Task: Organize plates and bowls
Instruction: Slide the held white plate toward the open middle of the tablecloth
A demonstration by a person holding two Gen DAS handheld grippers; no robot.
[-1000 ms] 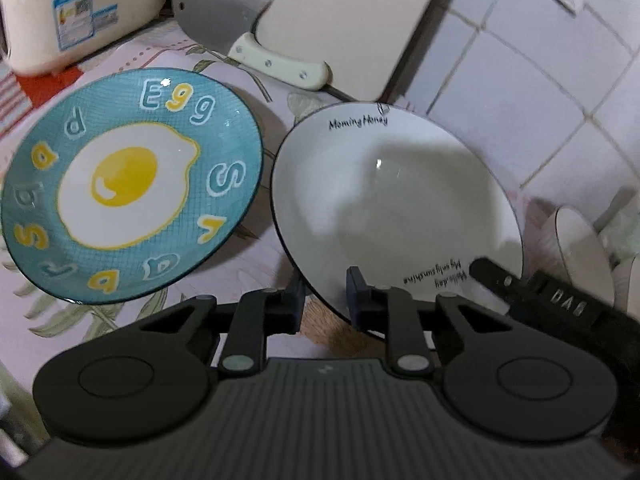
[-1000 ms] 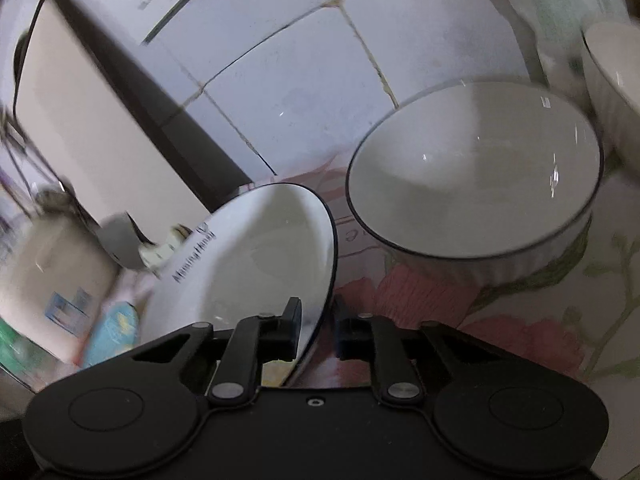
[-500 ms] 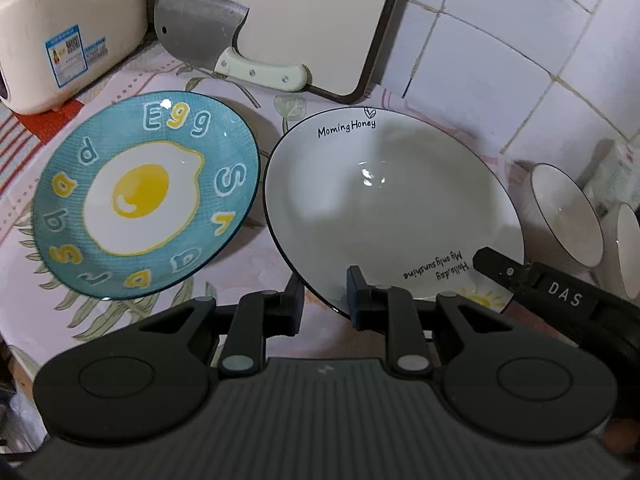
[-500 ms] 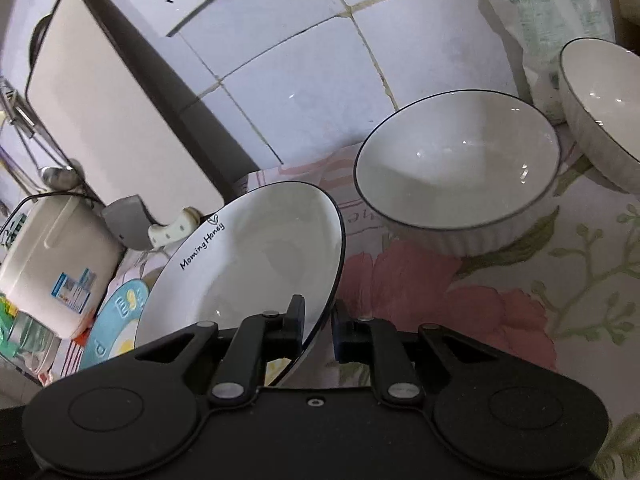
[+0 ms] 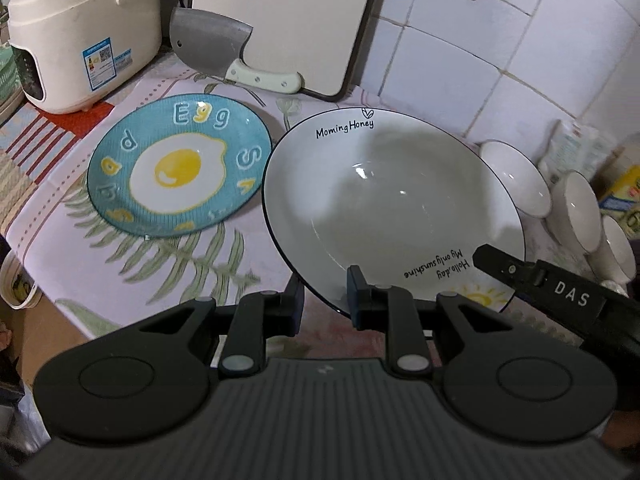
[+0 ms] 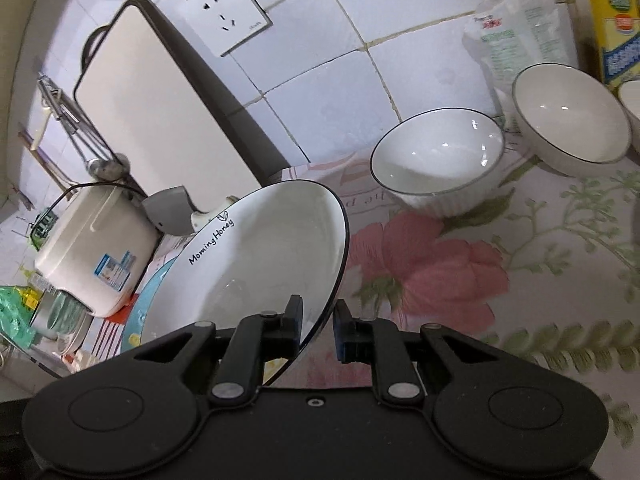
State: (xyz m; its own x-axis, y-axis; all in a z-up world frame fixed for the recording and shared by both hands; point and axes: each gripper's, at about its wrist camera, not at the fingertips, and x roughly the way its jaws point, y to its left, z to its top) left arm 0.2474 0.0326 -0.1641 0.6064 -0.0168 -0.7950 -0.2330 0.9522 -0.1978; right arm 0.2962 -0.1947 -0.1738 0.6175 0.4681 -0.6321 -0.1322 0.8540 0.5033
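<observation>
Both grippers, left [image 5: 324, 296] and right [image 6: 316, 328], clamp the white plate [image 5: 392, 200]; it's lifted higher now, probably heading left onto the egg plate [image 5: 180, 168].

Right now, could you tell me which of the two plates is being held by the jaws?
The white black-rimmed plate lettered "Morning Honey", gripped at its rim by both the left gripper and right gripper. The blue fried-egg plate lies untouched on the tablecloth.

White plate [image 5: 394, 204] tilted, beside flat egg plate [image 5: 180, 170]; bowls [image 6: 438, 160] upright.
</observation>
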